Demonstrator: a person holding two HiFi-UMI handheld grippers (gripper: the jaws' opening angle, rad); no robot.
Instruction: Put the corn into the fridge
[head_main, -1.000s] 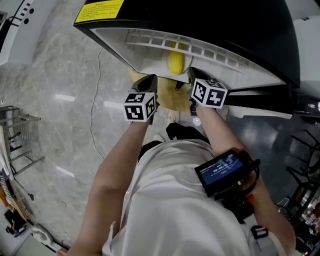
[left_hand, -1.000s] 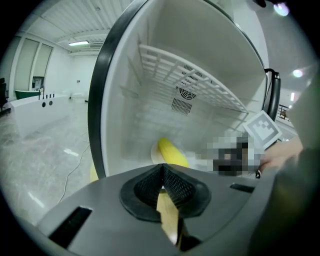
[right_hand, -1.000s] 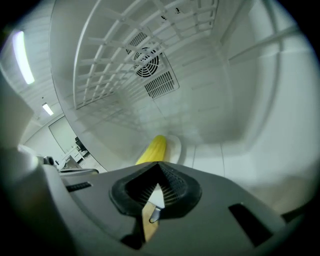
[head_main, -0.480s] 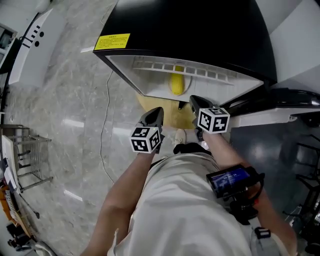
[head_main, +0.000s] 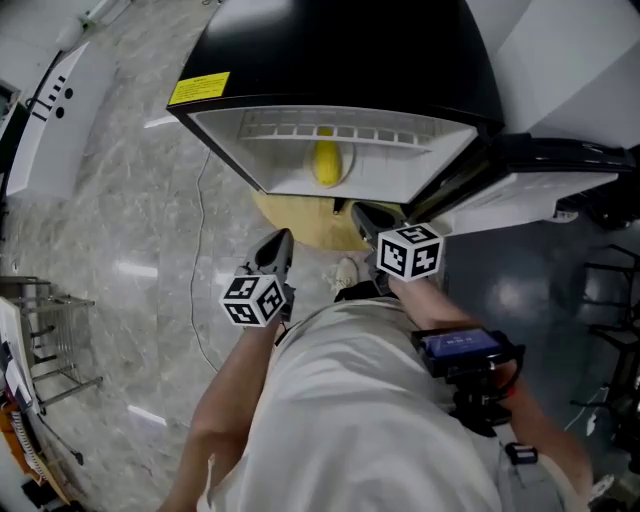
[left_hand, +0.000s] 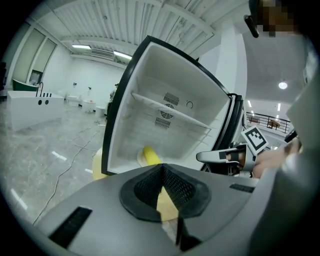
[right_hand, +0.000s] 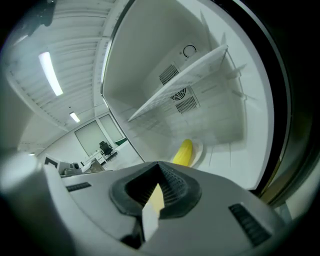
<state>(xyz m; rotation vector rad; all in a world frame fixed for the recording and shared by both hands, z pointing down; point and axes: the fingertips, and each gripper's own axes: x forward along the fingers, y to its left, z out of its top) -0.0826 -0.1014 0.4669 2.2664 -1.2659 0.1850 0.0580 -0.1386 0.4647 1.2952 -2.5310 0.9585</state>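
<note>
- Both grippers have drawn back from the fridge (head_main: 340, 60) since a second ago; the corn (head_main: 326, 163) has not shifted.
- Left gripper (head_main: 276, 243): its own view shows the jaws closed together with nothing between them.
- Right gripper (head_main: 362, 216): jaws likewise pressed together and empty, just in front of the open compartment.
- The corn lies on its side on a pale dish (right_hand: 196, 150) on the compartment floor, under the white shelf (head_main: 330, 128), so I judge the placing done; the door (head_main: 540, 185) stands open at the right.
- I judge the cob light and stiff, so it will not sag or crush under a moderate squeeze.
- Its skin looks smooth and the body is rounded, so I expect it to roll on the dish or slip if pinched near a tapered end.
- If I need to take it again, I would close the pads across its thick middle, square to its length, with the jaws opened wider than the cob first.
</note>
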